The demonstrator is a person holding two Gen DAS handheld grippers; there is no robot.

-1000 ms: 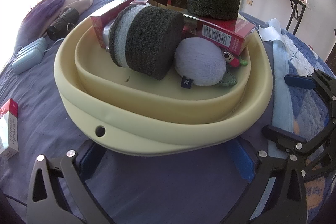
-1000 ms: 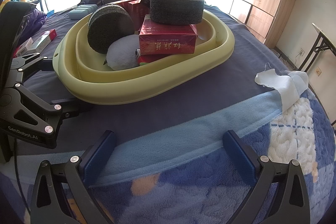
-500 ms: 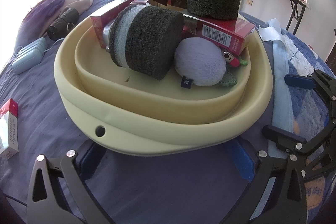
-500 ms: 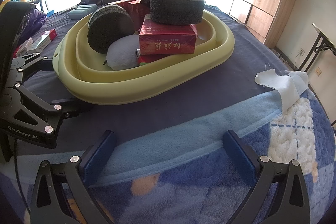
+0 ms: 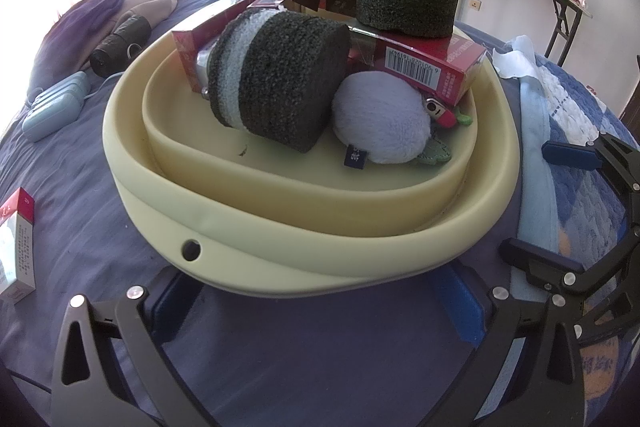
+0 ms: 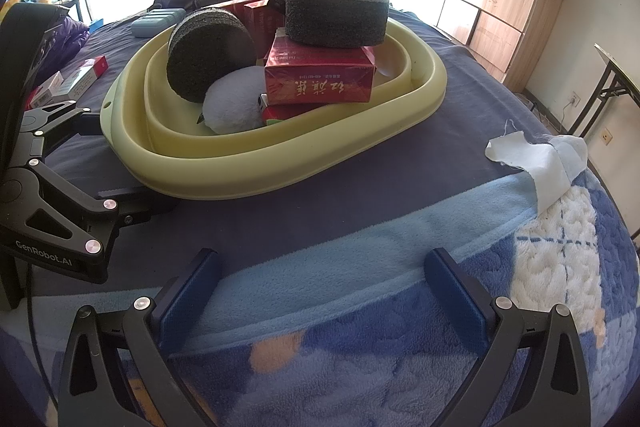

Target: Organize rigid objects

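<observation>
Left wrist view: my left tongs (image 5: 320,301) apart, hugging basin (image 5: 248,247) rim; right tongs (image 6: 320,291) apart, empty, resting on bed (image 6: 360,195) at 3 o'clock.

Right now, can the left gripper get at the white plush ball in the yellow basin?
Probably yes: the left gripper is open at the yellow basin, and the white plush ball lies uncovered near the front, only the low rim between.

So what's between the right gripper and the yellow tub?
Only bare blanket: in the right wrist view, nothing lies between the open right gripper and the yellow tub, though the left gripper sits off to the side.
</observation>
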